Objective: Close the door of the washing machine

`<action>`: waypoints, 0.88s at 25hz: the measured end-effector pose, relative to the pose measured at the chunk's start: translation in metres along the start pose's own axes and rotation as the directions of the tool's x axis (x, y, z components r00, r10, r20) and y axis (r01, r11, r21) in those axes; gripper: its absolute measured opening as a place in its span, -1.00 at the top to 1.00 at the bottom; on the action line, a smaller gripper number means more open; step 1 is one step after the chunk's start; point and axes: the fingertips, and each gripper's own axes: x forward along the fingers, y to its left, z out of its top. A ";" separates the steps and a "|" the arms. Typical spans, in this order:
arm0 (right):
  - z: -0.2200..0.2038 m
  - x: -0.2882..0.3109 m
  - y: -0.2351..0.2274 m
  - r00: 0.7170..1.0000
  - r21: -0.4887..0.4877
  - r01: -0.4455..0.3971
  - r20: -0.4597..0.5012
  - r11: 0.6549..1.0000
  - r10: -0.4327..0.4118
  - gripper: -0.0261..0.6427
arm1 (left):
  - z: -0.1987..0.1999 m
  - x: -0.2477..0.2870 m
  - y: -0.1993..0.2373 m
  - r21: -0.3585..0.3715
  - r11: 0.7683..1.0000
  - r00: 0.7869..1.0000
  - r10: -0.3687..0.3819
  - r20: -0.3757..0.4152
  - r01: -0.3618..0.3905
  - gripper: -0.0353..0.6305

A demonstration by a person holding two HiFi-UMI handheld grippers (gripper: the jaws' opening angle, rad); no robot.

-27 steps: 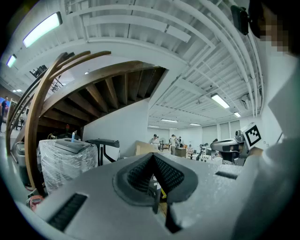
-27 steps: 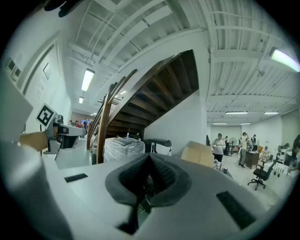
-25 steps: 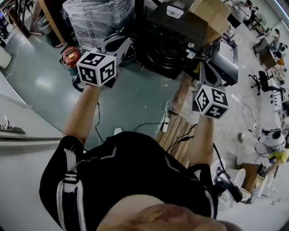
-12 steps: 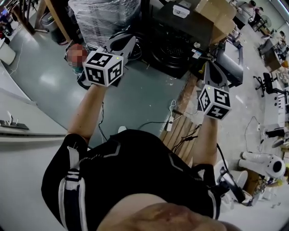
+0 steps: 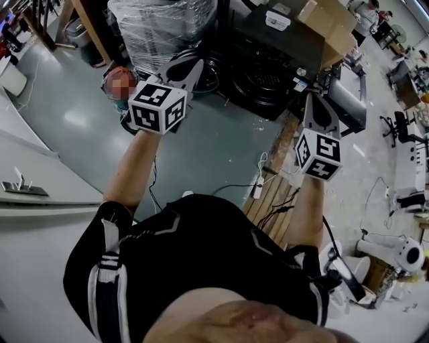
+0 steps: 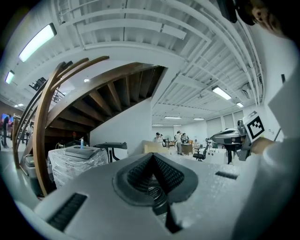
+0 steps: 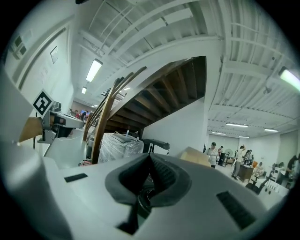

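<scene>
A dark washing machine with a round front opening stands ahead on the floor. A dark ring beside it, just past my left gripper, may be its door; I cannot tell how it stands. My left gripper is held level in the air short of the machine, its jaws shut on nothing. Further right, my right gripper is also level and shut on nothing. In the left gripper view the left gripper has its pads pressed together. The right gripper looks the same in its own view.
A plastic-wrapped appliance stands left of the dark machine, by a curved wooden stair rail. A cardboard box sits on the machine. Cables and a power strip lie by wooden slats near my feet. People stand far off.
The machines have drawn closer in the head view as both grippers moved forward toward them. Both pairs of jaws stayed shut.
</scene>
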 end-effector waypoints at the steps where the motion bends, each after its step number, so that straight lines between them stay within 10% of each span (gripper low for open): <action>1: 0.001 0.003 0.005 1.000 -0.004 0.001 -0.002 1.000 -0.001 0.91 | 0.000 -0.002 0.005 0.007 1.000 1.000 0.001 0.001 -0.001 0.88; 22: -0.002 0.072 0.068 0.999 0.080 0.018 -0.028 0.997 -0.015 0.91 | -0.012 0.004 0.094 0.020 0.998 0.996 -0.065 0.059 0.064 0.88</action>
